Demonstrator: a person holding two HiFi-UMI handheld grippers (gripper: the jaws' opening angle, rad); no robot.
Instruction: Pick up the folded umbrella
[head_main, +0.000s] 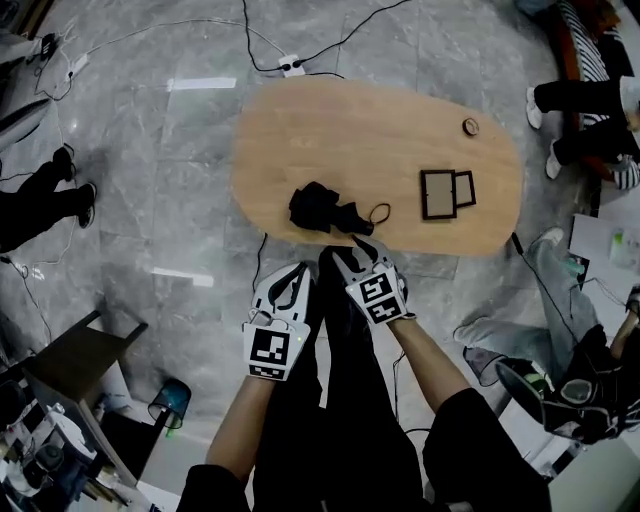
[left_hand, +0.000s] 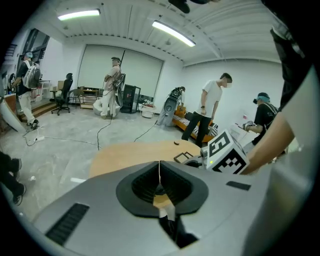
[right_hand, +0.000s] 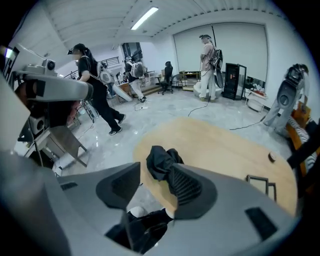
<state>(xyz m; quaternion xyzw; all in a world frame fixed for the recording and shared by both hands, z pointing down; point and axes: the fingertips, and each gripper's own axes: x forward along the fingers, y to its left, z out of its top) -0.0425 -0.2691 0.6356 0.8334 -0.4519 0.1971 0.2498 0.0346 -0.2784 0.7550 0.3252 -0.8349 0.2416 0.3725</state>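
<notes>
The folded black umbrella (head_main: 322, 209) lies crumpled near the front edge of the oval wooden table (head_main: 360, 130), its strap loop (head_main: 380, 212) to the right. Both grippers hover just in front of that edge. My right gripper (head_main: 350, 256) is the closer one and points down at the umbrella (right_hand: 160, 161). Its jaws stand apart with nothing between them (right_hand: 154, 172). My left gripper (head_main: 297, 270) is a little further back and left. In the left gripper view its pads meet in a thin line (left_hand: 159, 172) and hold nothing.
Two dark picture frames (head_main: 447, 193) and a small round object (head_main: 470, 126) lie on the right of the table. Cables and a power strip (head_main: 292, 67) run on the grey floor behind it. People stand around the room, and a dark stand (head_main: 85, 360) is at front left.
</notes>
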